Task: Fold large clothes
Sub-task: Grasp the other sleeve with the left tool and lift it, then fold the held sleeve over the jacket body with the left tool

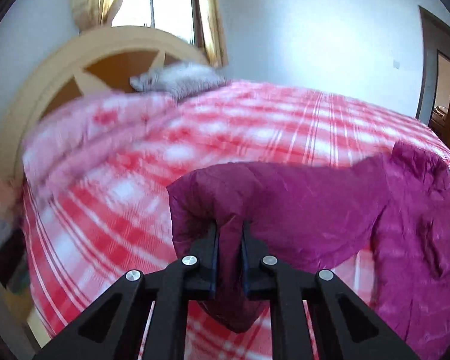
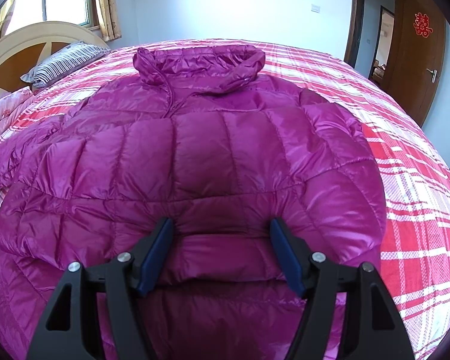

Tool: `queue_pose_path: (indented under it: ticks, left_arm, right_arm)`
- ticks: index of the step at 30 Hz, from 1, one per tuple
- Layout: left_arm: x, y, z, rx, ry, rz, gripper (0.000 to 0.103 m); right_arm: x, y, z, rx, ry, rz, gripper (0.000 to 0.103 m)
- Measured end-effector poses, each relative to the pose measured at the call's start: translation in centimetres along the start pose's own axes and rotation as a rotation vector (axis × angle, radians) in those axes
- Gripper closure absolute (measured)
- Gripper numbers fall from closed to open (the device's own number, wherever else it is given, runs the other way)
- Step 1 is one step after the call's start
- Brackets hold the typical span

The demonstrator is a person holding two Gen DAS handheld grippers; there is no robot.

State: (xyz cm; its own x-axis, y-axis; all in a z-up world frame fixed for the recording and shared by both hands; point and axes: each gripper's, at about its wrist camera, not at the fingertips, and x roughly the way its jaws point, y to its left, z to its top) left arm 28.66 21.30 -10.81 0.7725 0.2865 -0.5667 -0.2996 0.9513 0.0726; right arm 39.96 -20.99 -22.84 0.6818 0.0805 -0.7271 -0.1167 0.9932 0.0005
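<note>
Black linkage arms of the left hand-held gripper (image 1: 229,228) filled the foot of the left wrist view, its jaws clamped on a fold of the magenta puffer jacket's sleeve (image 1: 255,198). The sleeve hung lifted off the bed (image 1: 111,210), draped rightward to the rest of the garment, and the gripper pointed moderately downward across the red-and-white plaid cover, which was blurred.

From the right wrist view, the right hand-held gripper (image 2: 222,234) stood with its blue-padded jaws spread wide, tips pressed into the jacket (image 2: 201,138) near its hem, a quilted panel bulging between them; whether the pads squeezed it I could not tell. It angled steeply down. Beyond, the jacket lay flat, front up, collar farthest away. A striped pillow (image 2: 66,60) rested by the headboard (image 2: 21,48).
</note>
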Motion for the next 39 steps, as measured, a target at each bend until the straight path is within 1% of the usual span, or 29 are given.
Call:
queue_pose_path:
  ticks: [3, 6, 7, 9, 13, 16, 19, 26, 29, 32, 37, 39]
  left_arm:
    - [-2.0, -2.2, 2.7, 0.060, -0.101, -0.004, 0.092]
    - [-4.4, -5.0, 4.8, 0.118, -0.183, -0.048, 0.092]
    - [-5.4, -6.5, 5.4, 0.142, -0.214, -0.074, 0.092]
    - [-6.9, -8.8, 6.3, 0.176, -0.248, -0.125, 0.092]
    - [-8.9, -13.6, 7.2, 0.242, -0.270, -0.238, 0.092]
    - [-9.6, -16.8, 7.0, 0.282, -0.262, -0.307, 0.092]
    - [-10.0, -19.5, 6.5, 0.321, -0.256, -0.355, 0.092]
    - [-9.5, -26.8, 3.6, 0.445, -0.204, -0.465, 0.092]
    - [-9.0, -29.2, 1.8, 0.487, -0.172, -0.491, 0.092]
    - [-7.3, -31.5, 0.2, 0.511, -0.133, -0.503, 0.092]
    - [-4.8, -34.2, -1.9, 0.519, -0.087, -0.508, 0.091]
    - [-4.2, -35.1, -2.5, 0.519, -0.079, -0.500, 0.089]
  right_arm:
    - [0.0, 0.0, 0.0, -0.001, -0.002, -0.002, 0.032]
    - [0.0, 0.0, 0.0, 0.000, -0.002, 0.001, 0.032]
    - [0.0, -0.1, 0.0, 0.001, -0.003, 0.002, 0.032]
    - [0.0, 0.0, 0.0, 0.001, -0.003, 0.002, 0.032]
    - [0.0, 0.0, 0.0, 0.004, -0.004, 0.005, 0.032]
    - [-0.1, -0.1, -0.1, 0.009, -0.007, 0.012, 0.032]
    - [-0.2, -0.3, -0.2, 0.014, -0.009, 0.019, 0.032]
    - [-0.1, -0.5, -0.1, 0.023, -0.012, 0.034, 0.031]
    - [0.0, -0.5, -0.1, 0.026, -0.014, 0.038, 0.031]
    - [-0.1, -0.6, -0.1, 0.027, -0.015, 0.040, 0.031]
    - [-0.1, -0.6, -0.2, 0.031, -0.016, 0.045, 0.030]
    - [-0.1, -0.6, -0.2, 0.032, -0.017, 0.047, 0.030]
